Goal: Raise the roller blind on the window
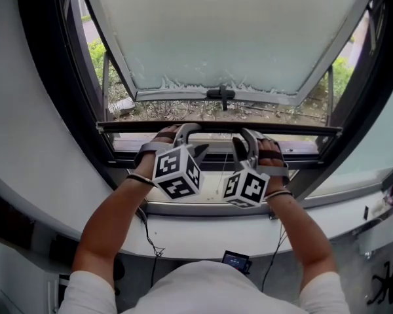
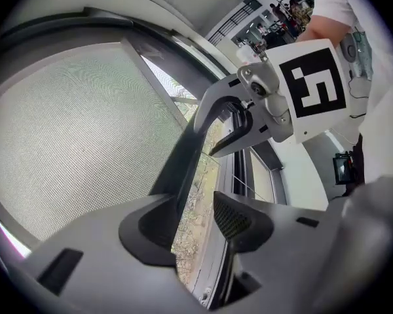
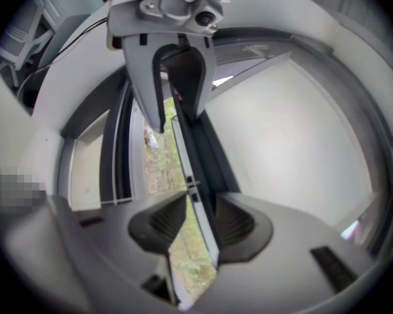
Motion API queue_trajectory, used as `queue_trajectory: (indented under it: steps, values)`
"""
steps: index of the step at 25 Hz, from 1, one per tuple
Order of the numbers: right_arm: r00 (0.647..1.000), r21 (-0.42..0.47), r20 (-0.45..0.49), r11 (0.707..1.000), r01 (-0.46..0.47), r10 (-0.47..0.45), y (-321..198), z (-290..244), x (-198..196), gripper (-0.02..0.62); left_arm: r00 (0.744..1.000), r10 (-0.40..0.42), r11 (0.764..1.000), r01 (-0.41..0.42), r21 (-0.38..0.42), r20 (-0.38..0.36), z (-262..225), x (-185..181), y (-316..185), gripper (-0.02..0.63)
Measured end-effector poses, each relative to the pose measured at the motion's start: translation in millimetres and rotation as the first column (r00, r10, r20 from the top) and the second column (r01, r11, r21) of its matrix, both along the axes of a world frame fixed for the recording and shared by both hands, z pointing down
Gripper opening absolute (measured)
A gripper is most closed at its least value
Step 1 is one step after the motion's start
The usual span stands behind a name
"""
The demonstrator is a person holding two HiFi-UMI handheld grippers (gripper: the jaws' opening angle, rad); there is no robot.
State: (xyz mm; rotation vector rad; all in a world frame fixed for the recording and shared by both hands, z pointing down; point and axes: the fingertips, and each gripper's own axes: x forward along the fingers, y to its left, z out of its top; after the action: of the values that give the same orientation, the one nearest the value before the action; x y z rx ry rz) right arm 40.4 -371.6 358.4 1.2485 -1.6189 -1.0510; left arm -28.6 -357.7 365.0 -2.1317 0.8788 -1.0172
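The roller blind (image 1: 229,31) covers most of the window, and its bottom bar (image 1: 177,95) carries a dark handle (image 1: 221,94) at the middle. The left hand-held gripper (image 2: 195,205) and right hand-held gripper (image 3: 200,201) wait just below the bar, either side of the handle, both released and empty. I would close both on the bar evenly, then lift it level so the blind rolls straight.

- Roller blind (image 1: 229,31): pale, finely woven mesh cloth, matt.
- Bottom rail (image 1: 177,95): smooth, light grey, looks like metal.
- Window frame (image 1: 52,90): dark, smooth, slight sheen.
- Left gripper (image 2: 198,224): matt grey plastic, with a cross-hatched pad (image 2: 230,216).
- Right gripper (image 3: 198,222): ribbed matt pads (image 3: 165,222).
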Motion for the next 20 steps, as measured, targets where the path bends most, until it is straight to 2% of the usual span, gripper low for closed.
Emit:
queue_trajectory:
  steps: [9, 20]
  values:
    - [0.998, 0.066, 0.063, 0.998, 0.008, -0.012, 3, -26, 0, 0.133, 0.997, -0.020, 0.999, 0.023, 0.039, -0.071, -26, 0, -1, 0.184]
    - [0.995, 0.116, 0.100, 0.993, 0.016, -0.028, 6, -64, -1, 0.133, 0.997, -0.047, 0.996, 0.051, 0.071, -0.064, -62, -1, -4, 0.181]
